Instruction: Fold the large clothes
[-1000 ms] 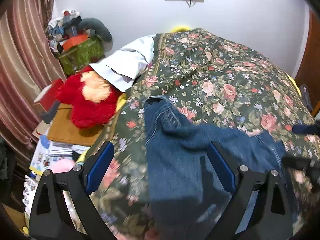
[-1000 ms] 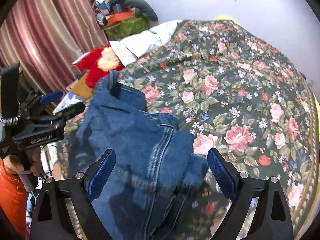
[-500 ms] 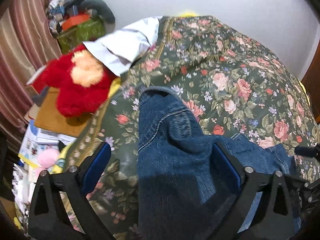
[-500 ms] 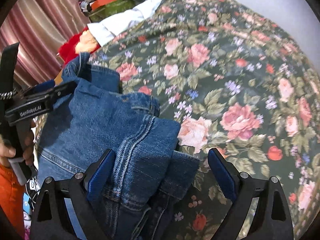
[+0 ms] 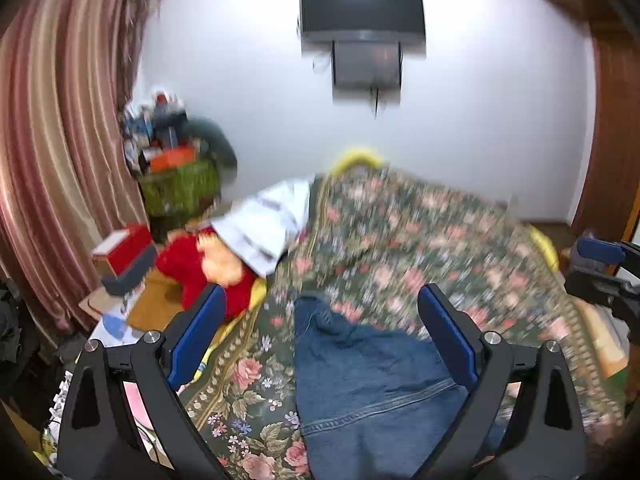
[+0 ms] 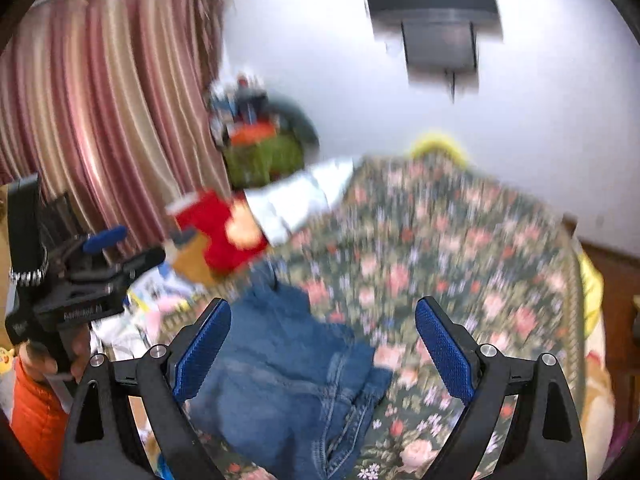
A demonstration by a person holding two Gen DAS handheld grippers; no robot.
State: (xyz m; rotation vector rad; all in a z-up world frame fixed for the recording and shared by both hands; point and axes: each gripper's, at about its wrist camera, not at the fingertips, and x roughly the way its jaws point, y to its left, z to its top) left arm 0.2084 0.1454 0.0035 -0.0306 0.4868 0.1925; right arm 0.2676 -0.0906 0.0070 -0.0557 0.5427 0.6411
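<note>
On a bed covered by a floral bedspread [image 5: 420, 236], a pair of folded blue jeans [image 5: 372, 380] is seen lying near the front edge, flat on the cover and touched by neither tool. Seen from the left wrist camera, the left gripper [image 5: 320, 344] is held above the denim with its blue-padded jaws spread wide and nothing caught between them. From the right wrist camera, the right gripper [image 6: 322, 346] is likewise held over the jeans [image 6: 288, 376], its jaws set wide apart and empty, the garment lying lower and behind them. At the left edge of that view the other tool is shown gripped by a hand [image 6: 48, 360] above an orange sleeve [image 6: 32, 420]. Beyond the jeans, a white pillow [image 5: 264, 228] is laid at the bedspread's far left corner, with a red plush toy [image 5: 204, 272] just beside it, off the side of the bed. A green basket [image 5: 180, 188] piled with clutter is stood against the white wall, next to a striped pink curtain [image 5: 60, 160]. A dark screen [image 5: 362, 12] is mounted on the wall above the bed. Much of the background is blurred.
</note>
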